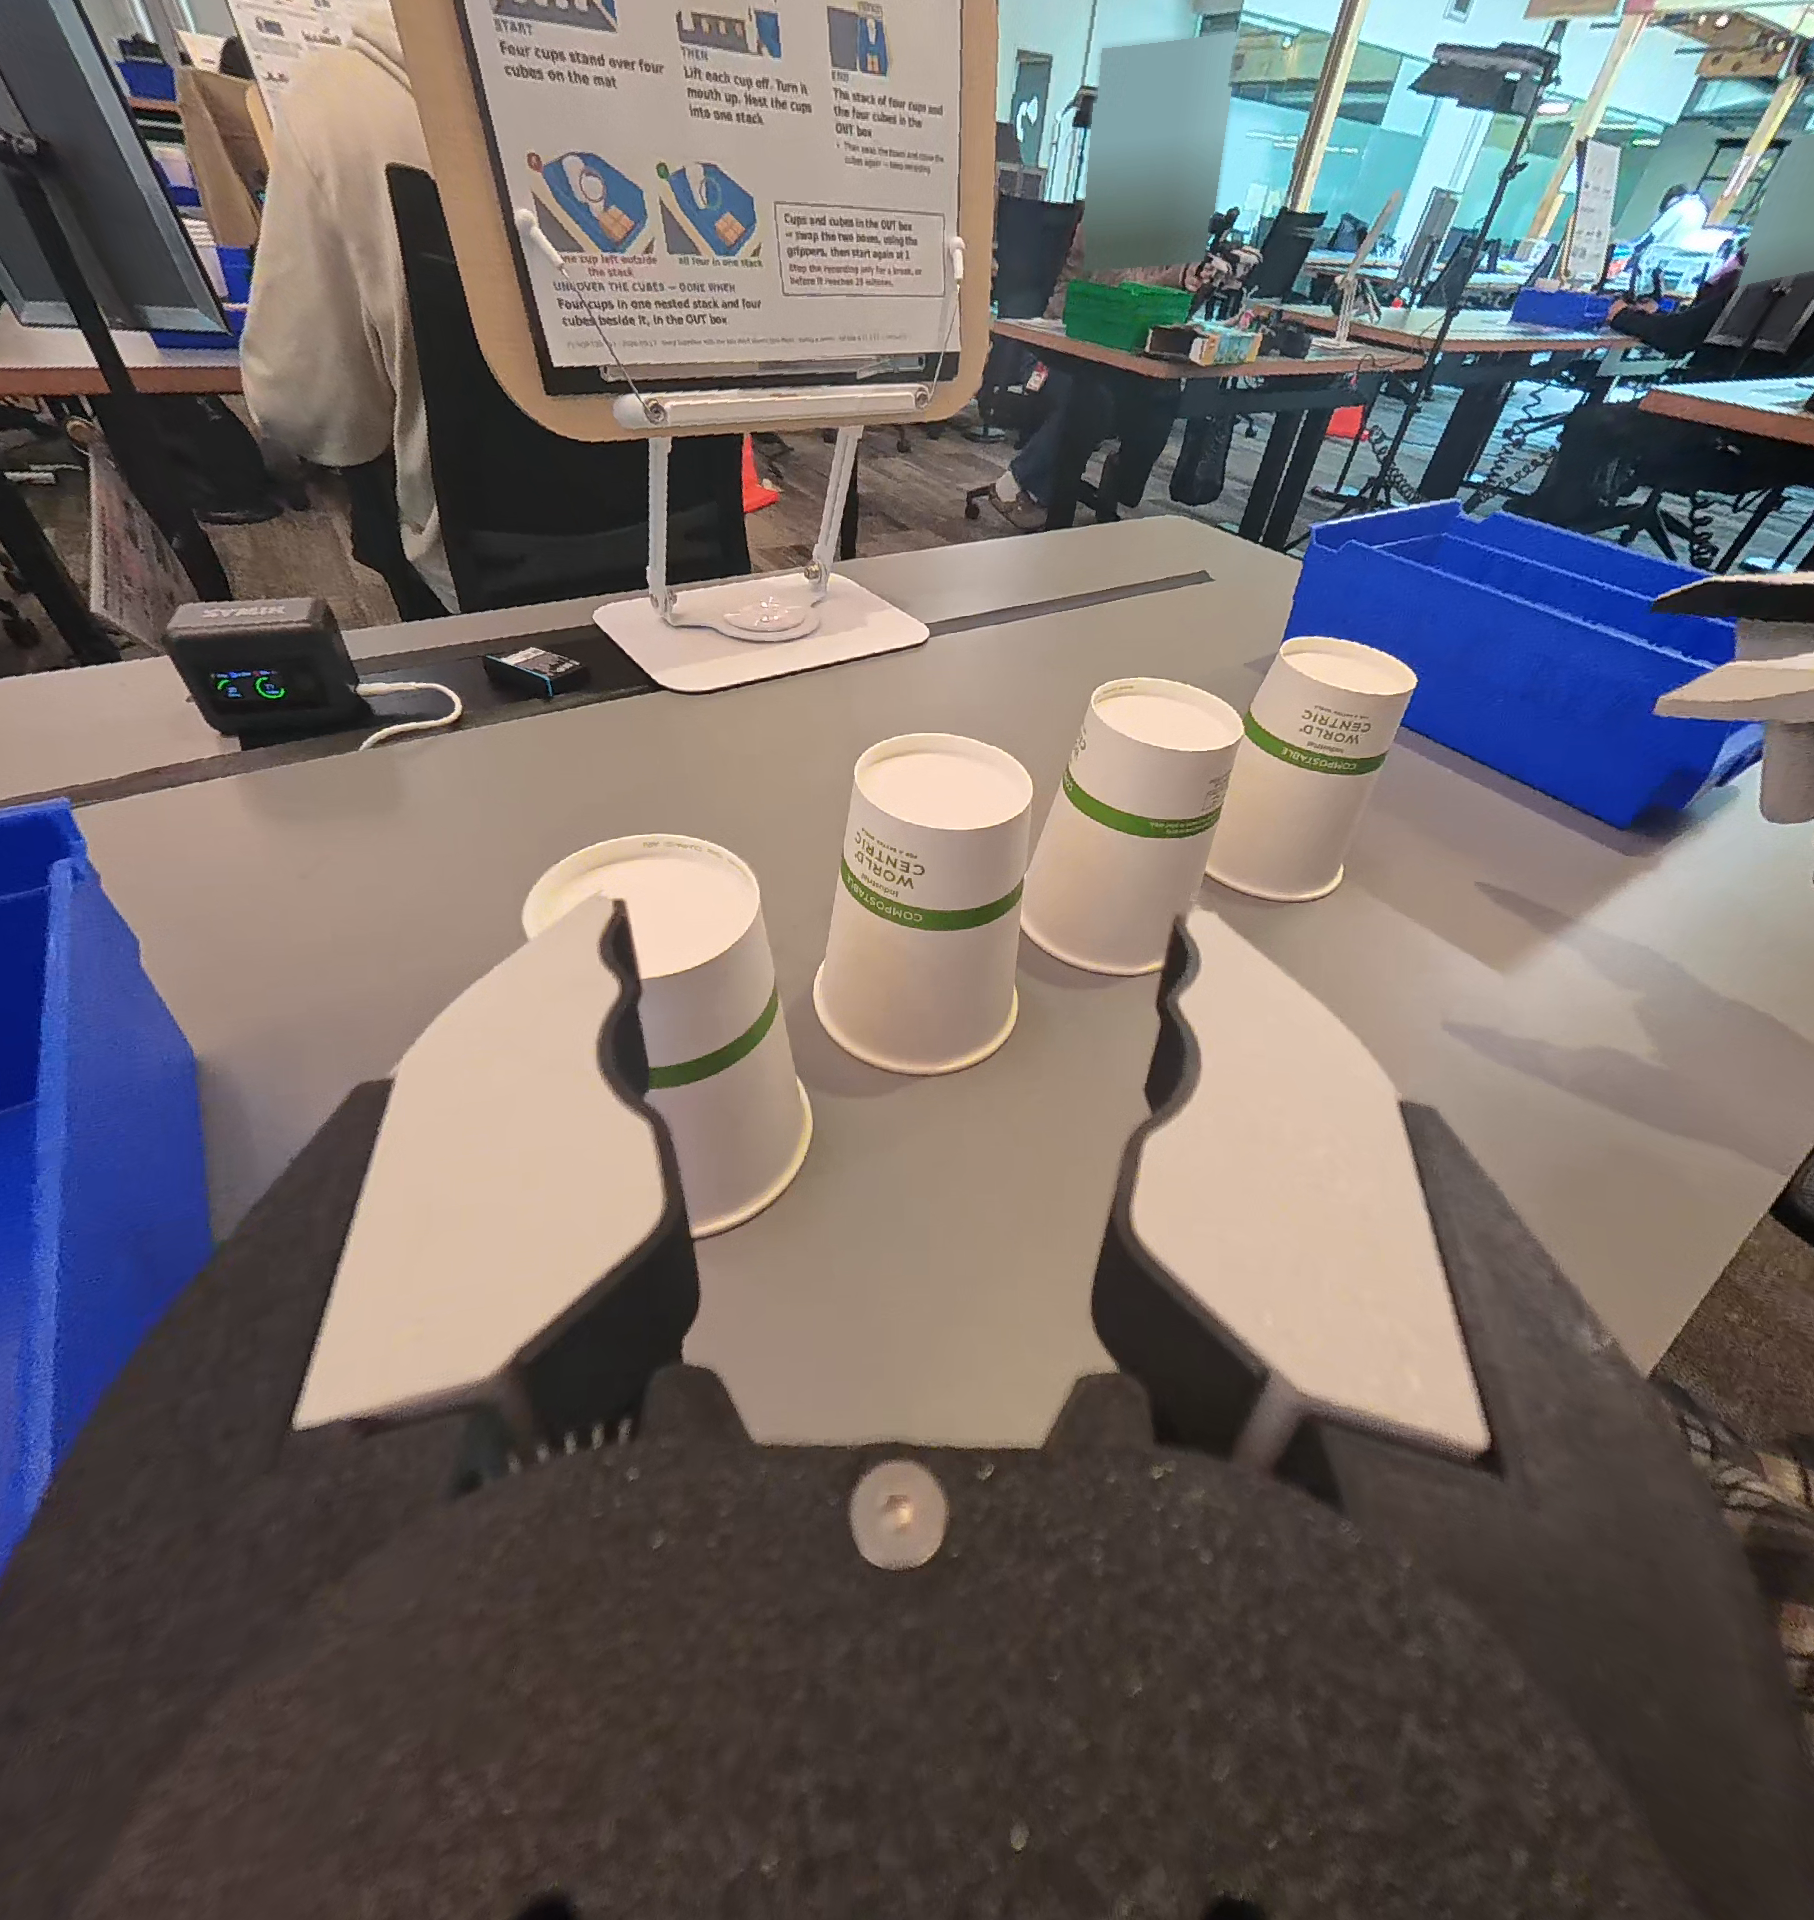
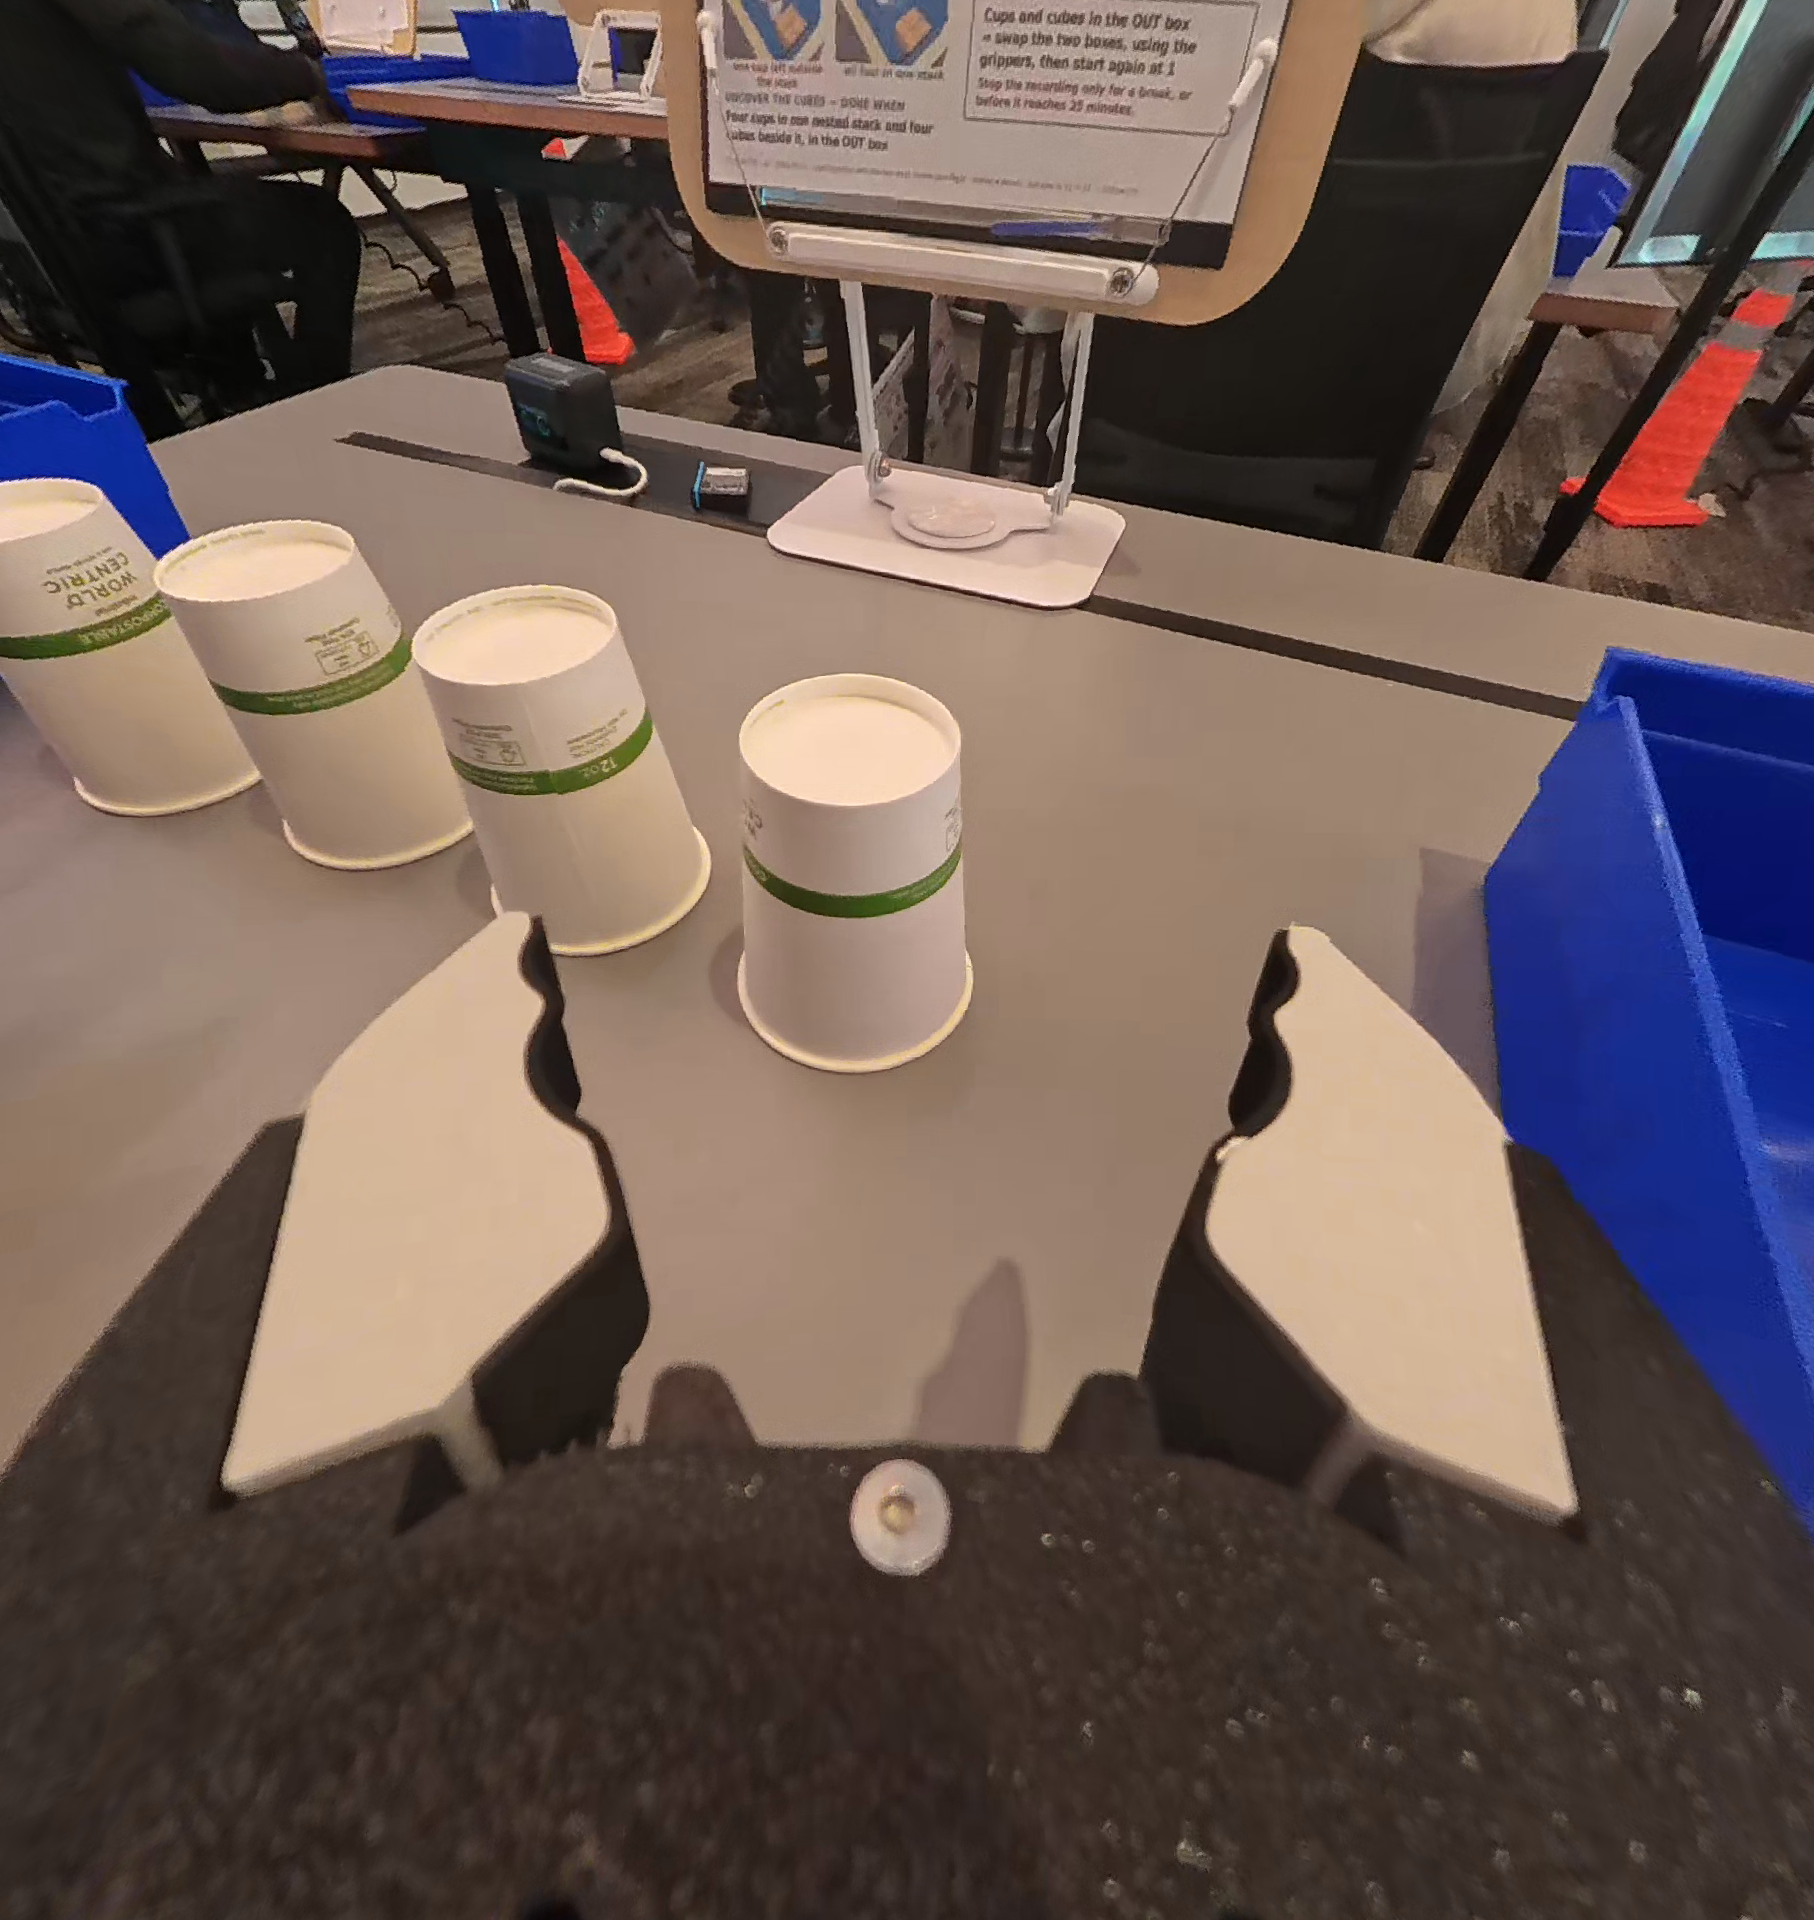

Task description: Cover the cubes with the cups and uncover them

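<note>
Several white paper cups with green bands stand upside down in a row on the grey table (image 1: 986, 1247). No cubes show; anything under the cups is hidden. In the left wrist view my left gripper (image 1: 898, 935) is open and empty, just short of the row, its left finger in front of the nearest cup (image 1: 711, 1039); the second cup (image 1: 924, 904) stands beyond the gap. In the right wrist view my right gripper (image 2: 908, 940) is open and empty, just behind the rightmost cup (image 2: 851, 873). The right gripper also shows at the right edge of the left wrist view (image 1: 1776, 644).
A blue bin (image 1: 41, 1143) stands at the table's left end and another blue bin (image 2: 1703, 1039) at the right end. A document stand (image 1: 757, 623) with an instruction sheet, a small black device (image 1: 259, 670) with a cable, and a black battery (image 1: 534, 665) sit along the far edge.
</note>
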